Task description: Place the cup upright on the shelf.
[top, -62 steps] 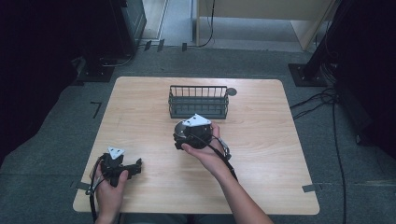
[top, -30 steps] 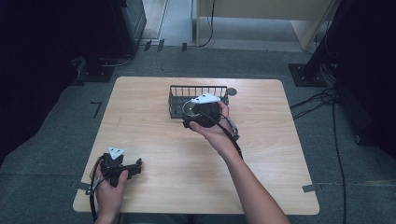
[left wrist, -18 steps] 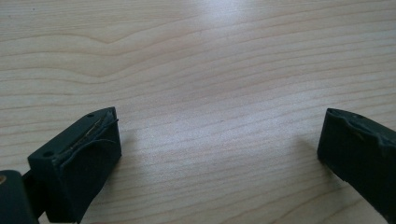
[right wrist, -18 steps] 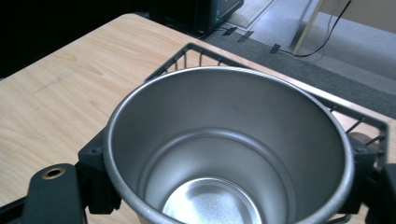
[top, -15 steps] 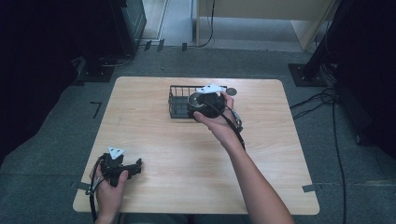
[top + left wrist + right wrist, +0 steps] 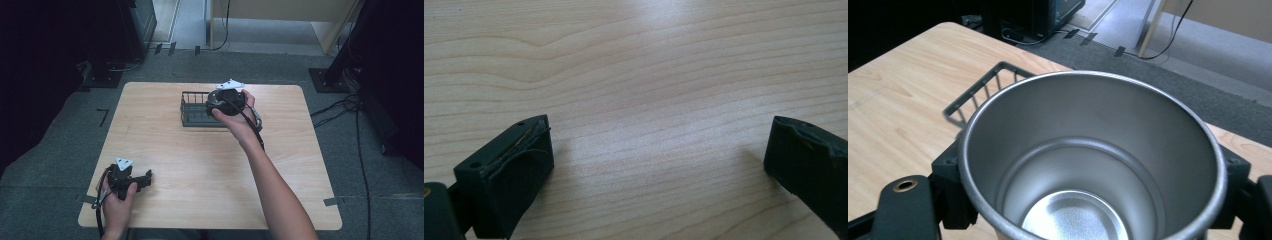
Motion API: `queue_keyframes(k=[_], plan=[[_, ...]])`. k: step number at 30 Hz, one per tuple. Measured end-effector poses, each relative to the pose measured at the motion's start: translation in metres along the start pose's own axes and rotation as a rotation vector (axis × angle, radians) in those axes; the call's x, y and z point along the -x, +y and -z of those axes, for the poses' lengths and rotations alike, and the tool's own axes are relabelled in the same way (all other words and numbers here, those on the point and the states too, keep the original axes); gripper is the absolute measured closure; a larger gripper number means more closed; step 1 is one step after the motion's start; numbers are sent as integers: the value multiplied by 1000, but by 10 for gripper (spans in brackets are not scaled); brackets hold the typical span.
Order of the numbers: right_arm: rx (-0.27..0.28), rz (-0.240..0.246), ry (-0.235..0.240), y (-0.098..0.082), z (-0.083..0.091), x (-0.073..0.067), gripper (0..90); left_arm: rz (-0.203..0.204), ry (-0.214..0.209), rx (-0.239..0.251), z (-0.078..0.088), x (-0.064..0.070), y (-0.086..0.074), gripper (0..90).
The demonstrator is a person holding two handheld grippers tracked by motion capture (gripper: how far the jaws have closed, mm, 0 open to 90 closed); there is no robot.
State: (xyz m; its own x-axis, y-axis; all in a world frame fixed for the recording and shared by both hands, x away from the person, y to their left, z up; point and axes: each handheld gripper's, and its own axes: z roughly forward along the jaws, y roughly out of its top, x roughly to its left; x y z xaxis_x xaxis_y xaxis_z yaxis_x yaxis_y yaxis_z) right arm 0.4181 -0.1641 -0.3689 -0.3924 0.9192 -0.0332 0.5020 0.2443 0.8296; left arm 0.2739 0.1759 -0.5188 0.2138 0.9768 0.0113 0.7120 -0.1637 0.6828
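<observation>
Table: steel cup clamped in right tool.

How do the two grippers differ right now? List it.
The left gripper has its jaws wide apart with nothing between them; the right gripper is clamped on a steel cup. The left rests low near the table's front edge; the right is raised by the wire basket. Both are hand-held.

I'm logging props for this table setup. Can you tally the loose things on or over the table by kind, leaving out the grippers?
Metal cup, held between the right gripper's jaws: 1
Dark wire basket on the table: 1
Total: 2
</observation>
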Motion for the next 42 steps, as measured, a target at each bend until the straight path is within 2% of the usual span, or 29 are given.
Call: queue_keyframes(k=[6,11,21,23,28,33,42], plan=[[8,-6,-23,4,-7,9,186,0,0,0,0,0,0,0],[17,-35,-43,8,-14,18,186,0,0,0,0,0,0,0],[33,-46,-79,14,-32,32,186,0,0,0,0,0,0,0],[24,-49,-96,13,-40,36,186,0,0,0,0,0,0,0],[10,-66,-90,10,-49,42,186,2,0,2,0,0,0,0],[-5,-83,-108,4,-60,47,185,-4,-5,2,0,0,0,0],[-12,-80,-101,-7,-69,46,185,-5,-5,2,0,0,0,0]])
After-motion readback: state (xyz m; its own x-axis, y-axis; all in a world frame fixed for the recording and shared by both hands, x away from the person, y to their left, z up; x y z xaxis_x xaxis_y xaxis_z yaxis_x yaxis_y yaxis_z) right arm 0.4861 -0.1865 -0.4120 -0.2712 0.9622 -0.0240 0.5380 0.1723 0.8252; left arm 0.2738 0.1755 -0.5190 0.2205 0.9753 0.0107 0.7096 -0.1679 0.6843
